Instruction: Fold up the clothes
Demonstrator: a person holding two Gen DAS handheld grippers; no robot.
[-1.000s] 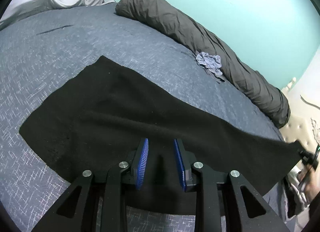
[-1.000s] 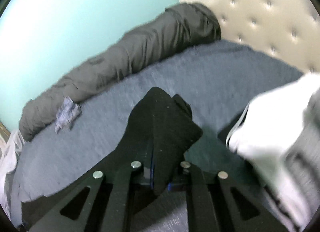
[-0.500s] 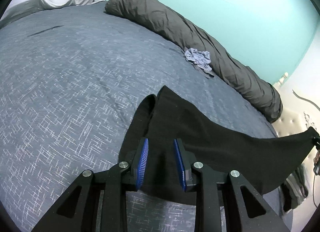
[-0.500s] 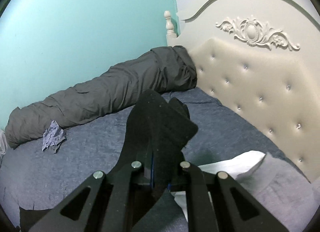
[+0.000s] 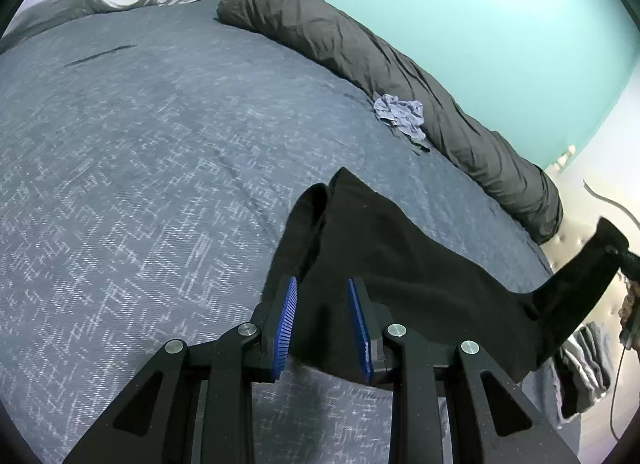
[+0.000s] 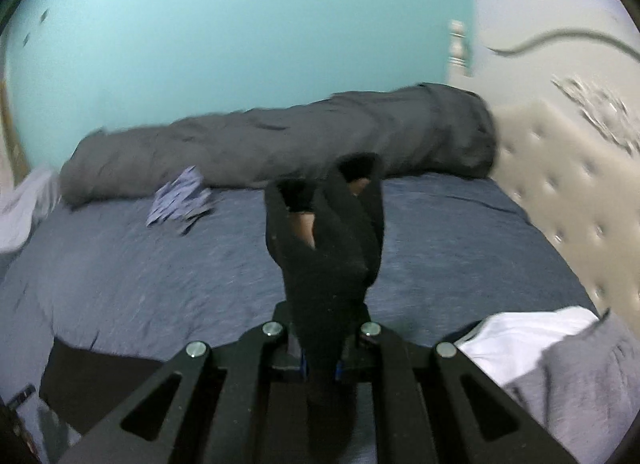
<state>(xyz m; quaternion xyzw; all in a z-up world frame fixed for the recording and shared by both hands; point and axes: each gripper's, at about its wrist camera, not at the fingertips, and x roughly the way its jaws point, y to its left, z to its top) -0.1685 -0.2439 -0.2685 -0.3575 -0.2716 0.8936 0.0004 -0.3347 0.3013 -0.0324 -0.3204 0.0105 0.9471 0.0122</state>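
One blue-grey bed (image 5: pixel 140 168) against teal wall (image 5: pixel 460 4), tufted headboard (image 6: pixel 560 192)

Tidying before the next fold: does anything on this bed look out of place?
Yes. A small crumpled bluish cloth lies loose on the blue bedspread, against the rolled dark grey duvet, away from the black garment both grippers hold. Nothing looks spilled or damaged.

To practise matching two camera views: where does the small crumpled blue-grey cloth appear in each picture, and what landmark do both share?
Left wrist view: the crumpled cloth lies upper right of centre, on the bed against the roll.
Right wrist view: the same cloth lies left of centre, blurred.
Shared landmark: the dark grey rolled duvet along the teal wall.
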